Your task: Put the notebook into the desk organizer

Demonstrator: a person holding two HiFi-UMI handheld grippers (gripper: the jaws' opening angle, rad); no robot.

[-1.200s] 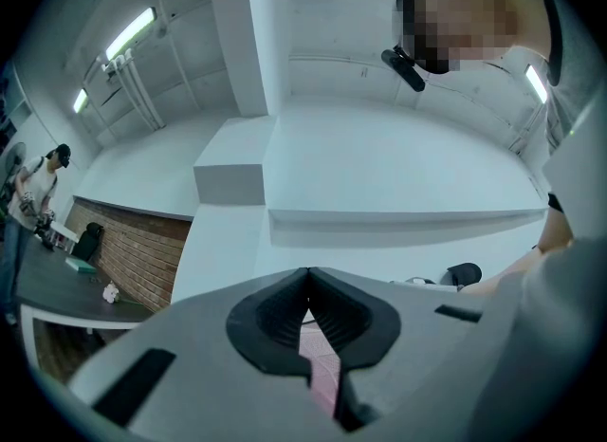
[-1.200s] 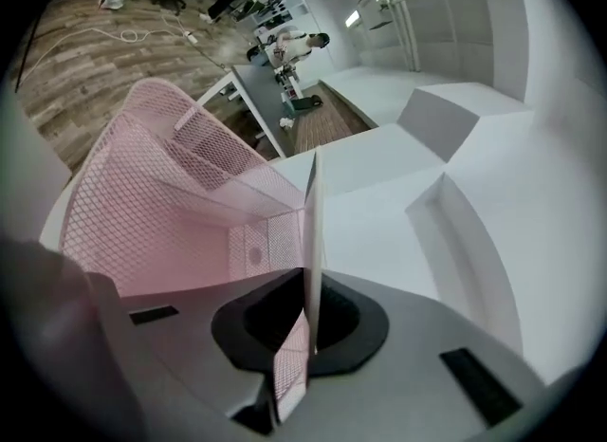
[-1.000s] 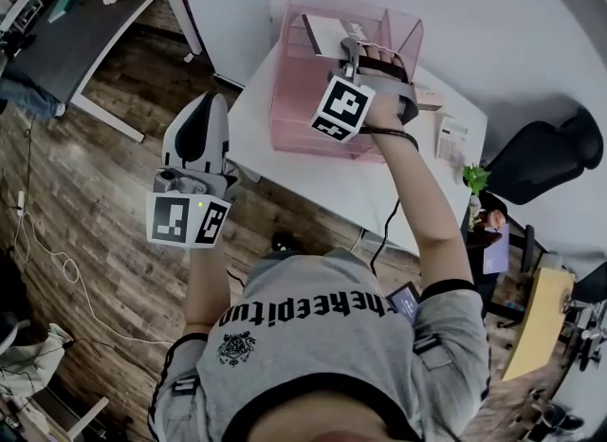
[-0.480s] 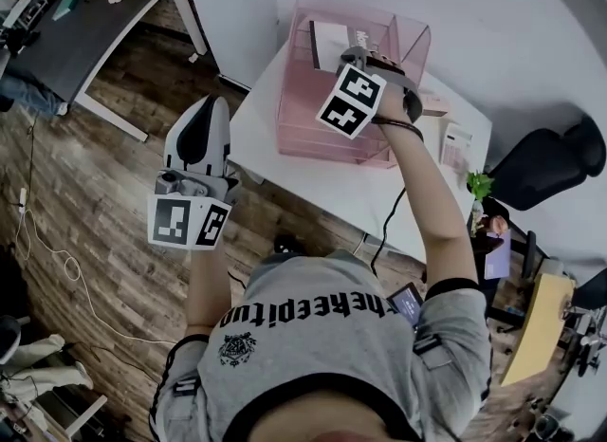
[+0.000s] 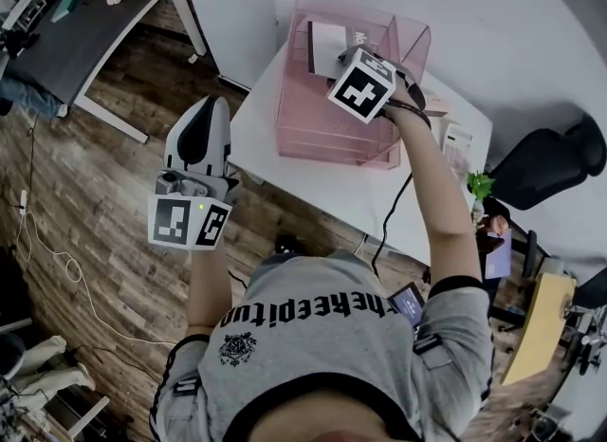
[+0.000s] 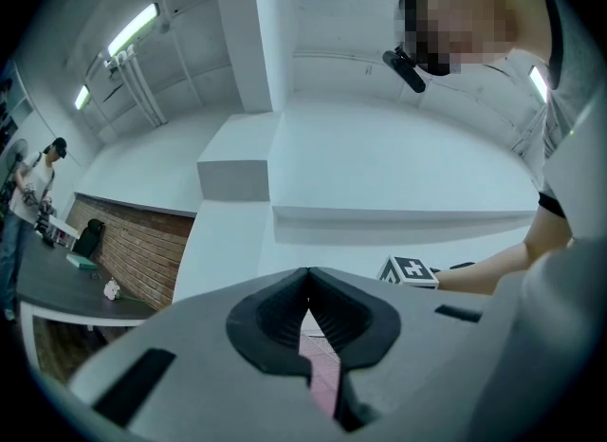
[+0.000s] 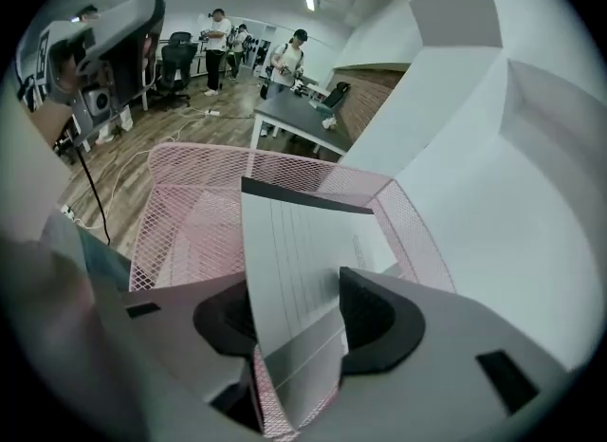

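Right gripper (image 7: 296, 322), jaws just opening, stands spread about the notebook (image 7: 299, 241) upright between them, down in the desk organizer (image 7: 180, 222) — withdraw straight back without snagging it; left gripper (image 6: 306, 284) pressed together, empty.

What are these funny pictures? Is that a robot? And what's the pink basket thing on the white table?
No robot: a person holds a pincer tool, a gripper, in each hand. One picture comes from a camera on the person's head, looking down; the other two cameras ride on the grippers. On the white desk stands a pink mesh organizer. The right gripper has the notebook between its jaws, inside the organizer; the jaws have just been opening. The left gripper is shut and empty, out over the floor.
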